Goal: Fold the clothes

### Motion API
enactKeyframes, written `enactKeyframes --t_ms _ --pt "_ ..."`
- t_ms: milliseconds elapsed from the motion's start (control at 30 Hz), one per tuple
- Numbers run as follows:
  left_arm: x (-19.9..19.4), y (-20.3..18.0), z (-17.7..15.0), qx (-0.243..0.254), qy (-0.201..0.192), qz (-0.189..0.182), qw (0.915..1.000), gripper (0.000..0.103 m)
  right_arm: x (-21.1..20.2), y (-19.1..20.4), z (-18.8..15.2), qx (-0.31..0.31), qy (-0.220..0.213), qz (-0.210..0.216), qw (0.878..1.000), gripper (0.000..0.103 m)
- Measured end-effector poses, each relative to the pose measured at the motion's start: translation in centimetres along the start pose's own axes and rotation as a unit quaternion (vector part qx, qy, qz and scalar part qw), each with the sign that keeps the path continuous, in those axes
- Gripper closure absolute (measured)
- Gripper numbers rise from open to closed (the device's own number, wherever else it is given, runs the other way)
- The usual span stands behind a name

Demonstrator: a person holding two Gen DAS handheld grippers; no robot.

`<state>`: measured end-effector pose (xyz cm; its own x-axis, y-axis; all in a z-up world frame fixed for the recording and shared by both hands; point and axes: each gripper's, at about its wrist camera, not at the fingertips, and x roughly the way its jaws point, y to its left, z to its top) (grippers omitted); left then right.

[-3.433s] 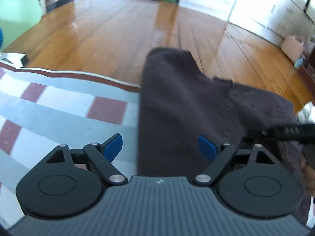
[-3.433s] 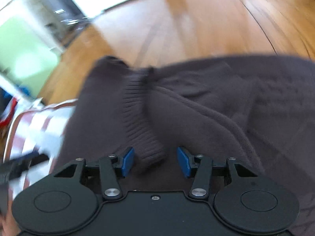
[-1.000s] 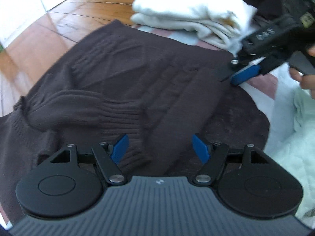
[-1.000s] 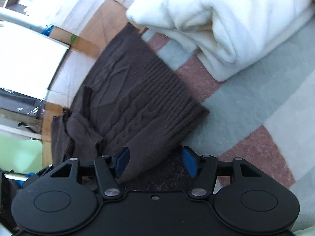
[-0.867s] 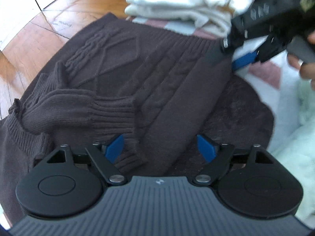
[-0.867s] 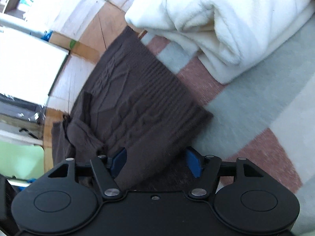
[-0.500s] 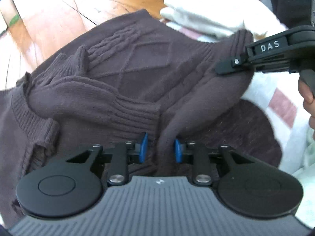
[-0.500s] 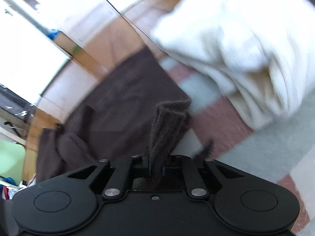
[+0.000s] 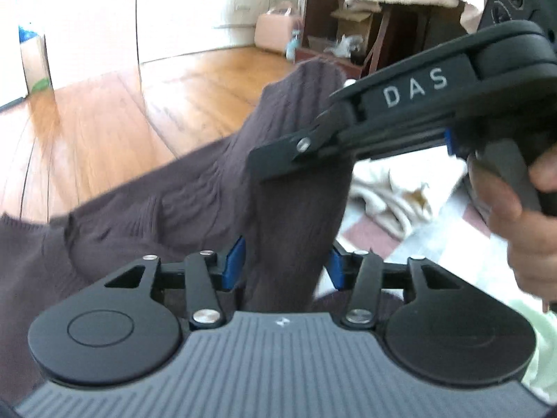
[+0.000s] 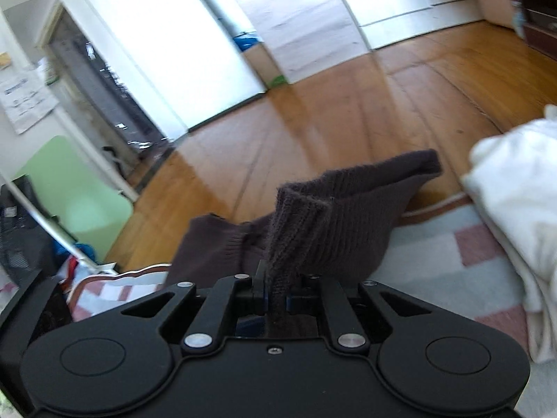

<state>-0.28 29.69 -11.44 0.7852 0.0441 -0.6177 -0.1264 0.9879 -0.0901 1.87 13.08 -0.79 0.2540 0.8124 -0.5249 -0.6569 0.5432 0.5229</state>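
Observation:
A dark brown knit sweater (image 9: 195, 202) lies on a striped blanket, its hem end lifted. My left gripper (image 9: 285, 264) has its blue pads on both sides of a thick fold of the sweater and grips it. My right gripper (image 10: 275, 296) is shut on the ribbed hem of the sweater (image 10: 334, 216) and holds it up. In the left wrist view the right gripper (image 9: 289, 153) shows from the side, clamped on the raised hem just above and beyond my left gripper.
A pile of white folded clothes (image 10: 515, 202) lies to the right on the red, white and grey striped blanket (image 10: 449, 257). It also shows in the left wrist view (image 9: 390, 191). Wooden floor (image 10: 313, 132) lies beyond the blanket's edge.
Both grippers closed on the sweater's lower end and have lifted it off the blanket. The views have tilted up toward the room. The left jaws stand wider on a thicker fold than half a second ago.

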Motion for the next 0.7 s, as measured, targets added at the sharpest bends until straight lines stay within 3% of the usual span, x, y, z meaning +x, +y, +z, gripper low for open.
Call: enactKeyframes --t_ms 67,133,167,233,333,467,567,700 --pt "0.3 0.6 0.2 -0.023 -0.01 0.004 0.9997 0.057 0.5 0.4 0.6 -0.016 0.007 0.011 1.0 0.092" --pt "0.4 1.2 0.5 -0.045 -0.021 0.005 0.9988 0.088 1.3 1.0 1.5 -0.041 0.017 0.02 0.999 0.092" --pt "-0.2 1.9 0.4 -0.047 -0.035 -0.009 0.9982 0.089 1.8 1.6 2.1 -0.055 0.021 0.023 0.998 0.092" --pt "-1.9 3.0 -0.1 -0.03 -0.066 0.0 0.9973 0.089 2.7 3.2 3.5 -0.079 0.036 0.042 0.995 0.092" --pt "-5.1 6.8 -0.7 -0.076 -0.089 0.037 0.9924 0.091 4.3 7.6 5.6 -0.147 0.061 0.074 0.984 0.092" --pt "-11.5 10.7 -2.5 -0.156 -0.133 0.102 0.9734 0.091 8.0 15.1 6.9 -0.214 0.083 0.144 0.963 0.092" --pt "-15.5 12.6 -5.1 -0.214 -0.14 0.168 0.9521 0.091 11.9 20.3 5.4 -0.252 0.118 0.192 0.941 0.092" --pt "-15.7 16.1 -10.6 -0.333 -0.07 0.194 0.92 0.091 18.0 24.3 -0.1 -0.296 0.197 0.199 0.913 0.092"
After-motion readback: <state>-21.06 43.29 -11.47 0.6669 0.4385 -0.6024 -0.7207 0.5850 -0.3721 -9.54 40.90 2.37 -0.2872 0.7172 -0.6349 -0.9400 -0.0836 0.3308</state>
